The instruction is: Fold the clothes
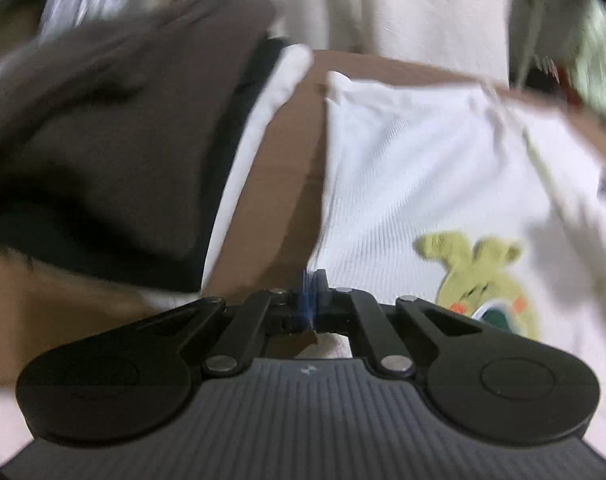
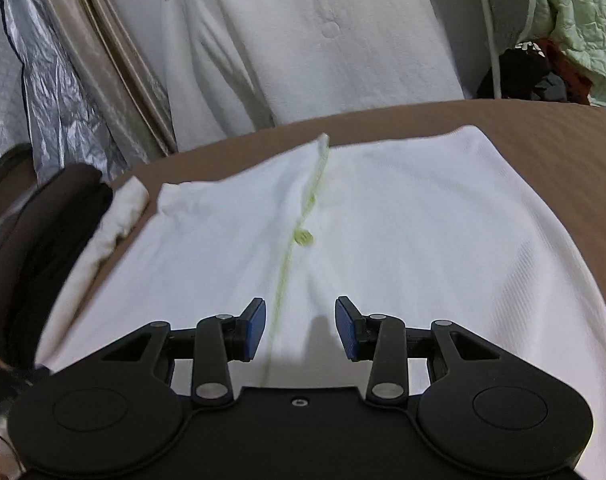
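A white ribbed garment point(image 2: 403, 216) with a lime-green placket and round green buttons lies spread on the brown table point(image 2: 523, 120). In the left wrist view the same white garment point(image 1: 415, 152) shows a green and orange appliqué point(image 1: 483, 276) near its lower edge. My left gripper point(image 1: 312, 280) is shut on the garment's left edge, with white cloth pinched between the blue pads. My right gripper point(image 2: 300, 326) hovers open just above the middle of the garment, its blue pads point(image 2: 255, 328) either side of the placket line, nothing between them.
A stack of folded clothes, dark brown point(image 1: 115, 140) on top with black and white layers beneath, sits at the left of the table. A person in a cream robe point(image 2: 303, 40) stands behind the table. Silver plastic sheeting point(image 2: 55, 92) hangs far left; a pale green quilt point(image 2: 575, 24) is far right.
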Tool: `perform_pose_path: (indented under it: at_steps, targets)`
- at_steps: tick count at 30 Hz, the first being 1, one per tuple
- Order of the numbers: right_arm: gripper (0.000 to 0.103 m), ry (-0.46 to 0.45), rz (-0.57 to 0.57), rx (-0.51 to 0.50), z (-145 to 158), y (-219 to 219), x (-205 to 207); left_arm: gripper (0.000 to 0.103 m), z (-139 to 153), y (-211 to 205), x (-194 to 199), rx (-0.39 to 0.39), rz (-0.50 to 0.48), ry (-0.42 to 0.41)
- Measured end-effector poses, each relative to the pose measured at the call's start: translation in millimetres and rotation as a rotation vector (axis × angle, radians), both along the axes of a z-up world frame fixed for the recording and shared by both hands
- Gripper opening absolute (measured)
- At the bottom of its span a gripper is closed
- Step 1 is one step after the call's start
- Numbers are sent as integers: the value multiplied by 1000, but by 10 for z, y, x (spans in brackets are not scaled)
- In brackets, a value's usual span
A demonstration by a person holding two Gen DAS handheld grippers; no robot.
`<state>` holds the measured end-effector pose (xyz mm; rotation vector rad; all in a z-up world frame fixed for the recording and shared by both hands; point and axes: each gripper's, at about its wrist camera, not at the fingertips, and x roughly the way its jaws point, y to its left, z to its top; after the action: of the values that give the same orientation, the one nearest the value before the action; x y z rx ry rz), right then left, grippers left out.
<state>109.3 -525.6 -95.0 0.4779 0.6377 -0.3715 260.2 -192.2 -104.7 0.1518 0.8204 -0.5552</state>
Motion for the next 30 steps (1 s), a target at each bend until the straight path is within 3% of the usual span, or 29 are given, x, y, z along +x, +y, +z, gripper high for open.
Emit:
perform_pose_path:
  at_steps: [2,4,5,7,9,10,11,13,15,16,18,22,27,30]
  targets:
    - [44,23,-2,-6,-34,-15,-101,0,-64,-60,36,97,32,-14]
    - [44,38,-10,-8,-58,-60,-157,0,-165,-156,-50,322,85,-135]
    - [44,41,-12,-9,-60,-87,-160,0,-206,-164,-30,367,90,-153]
    - [44,45,-15,-11,-64,-140,-168,2,-231,-54,122,265,102,-8]
    - [44,50,-18,-14,-68,-193,-175,4,-224,102,247,80,114,160]
    - [44,52,-20,-15,-69,-219,-179,9,-207,125,258,31,113,184]
    - [44,54,-22,-16,-71,-245,-183,13,-177,105,234,21,106,167]
    - [44,59,-25,-18,-75,-298,-190,36,-104,23,116,49,85,66]
    - [44,63,-29,-21,-79,-351,-197,50,-36,-78,12,51,56,-24]
    - [44,66,-30,-22,-81,-378,-201,64,-13,-136,-26,45,40,-57]
    - [44,45,-15,1,-72,-426,-53,85,-49,-252,-20,40,21,-60]
    - [44,19,23,64,-161,-434,255,86,-331,-444,204,69,43,1]
    - [44,82,130,24,-265,-203,648,98,-538,-581,443,88,121,14]
    - [44,106,181,-56,-228,-34,829,34,-513,-675,494,56,1,33]
